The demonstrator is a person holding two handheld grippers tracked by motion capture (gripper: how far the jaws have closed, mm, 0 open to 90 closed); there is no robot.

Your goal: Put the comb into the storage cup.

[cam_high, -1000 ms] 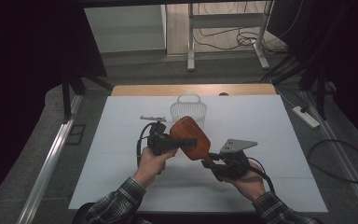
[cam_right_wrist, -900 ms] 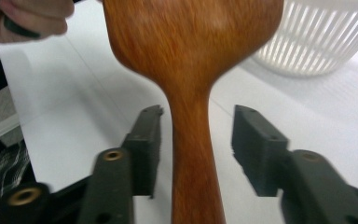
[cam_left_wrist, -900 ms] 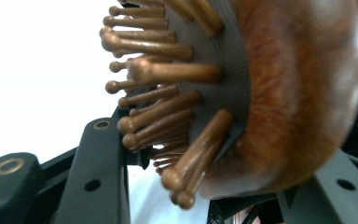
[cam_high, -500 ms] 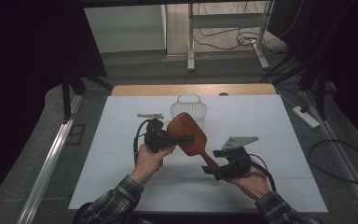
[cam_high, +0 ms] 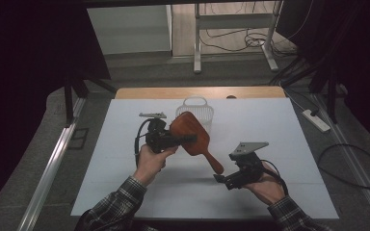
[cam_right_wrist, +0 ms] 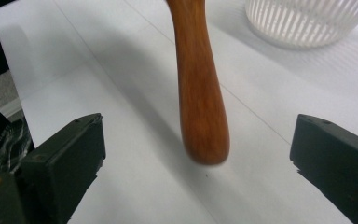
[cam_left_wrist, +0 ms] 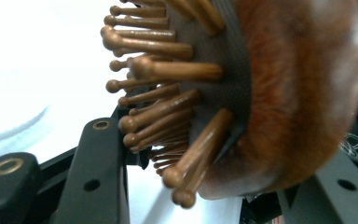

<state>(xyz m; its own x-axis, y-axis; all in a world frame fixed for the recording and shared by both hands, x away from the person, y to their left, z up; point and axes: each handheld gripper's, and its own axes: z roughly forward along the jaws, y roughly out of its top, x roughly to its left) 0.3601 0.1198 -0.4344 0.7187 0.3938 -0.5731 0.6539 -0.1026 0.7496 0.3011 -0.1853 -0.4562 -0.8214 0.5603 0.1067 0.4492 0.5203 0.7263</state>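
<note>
Left tongs (cam_high: 185, 139) clamped on wooden hairbrush (cam_high: 192, 135), right tongs (cam_high: 220, 178) wide open, empty, no legible writing

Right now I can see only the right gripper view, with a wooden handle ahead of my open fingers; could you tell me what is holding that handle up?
Observer: The left gripper is shut on the head of the wooden hairbrush, seen from the high view.
Operator: Thank you. Which way do its bristles face?
Observer: In the left gripper view the bristles point toward one finger, and the smooth back lies against the other.
Operator: And where is my right gripper?
Observer: The right gripper sits just below the handle's tip, not touching it, nearer the person than the white basket.
</note>
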